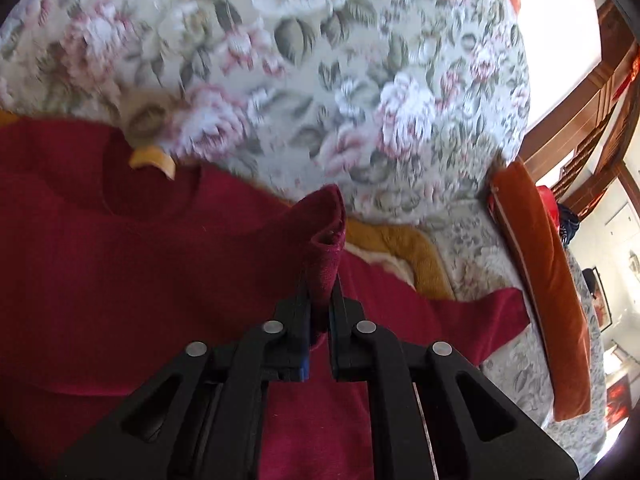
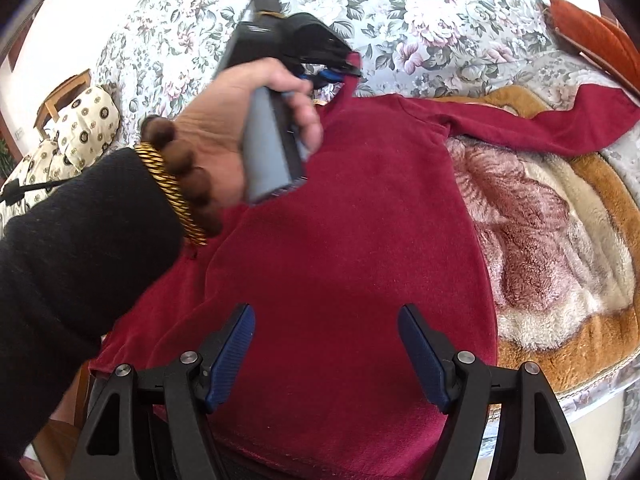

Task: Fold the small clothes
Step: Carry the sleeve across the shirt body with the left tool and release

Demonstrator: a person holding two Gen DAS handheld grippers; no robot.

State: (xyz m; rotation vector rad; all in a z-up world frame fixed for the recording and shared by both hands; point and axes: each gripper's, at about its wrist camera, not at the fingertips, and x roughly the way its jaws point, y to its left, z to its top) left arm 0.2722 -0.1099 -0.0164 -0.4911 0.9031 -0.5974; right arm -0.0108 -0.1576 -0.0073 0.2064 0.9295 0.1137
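Spread flat across a fleecy blanket (image 2: 560,240), soft, limp red sweater (image 2: 340,240), pinched at its raised shoulder fold by closed left gripper (image 1: 322,300), right gripper (image 2: 326,344) agape, empty above hem — light, floppy, best gripped at edges.

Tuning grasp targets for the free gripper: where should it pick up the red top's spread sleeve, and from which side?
Take the sleeve at its cuff end, from above with the right gripper, fingers straddling its width. It lies flat and stretched over the blanket, so the thin free end pinches easily. The left gripper already clamps the red top.
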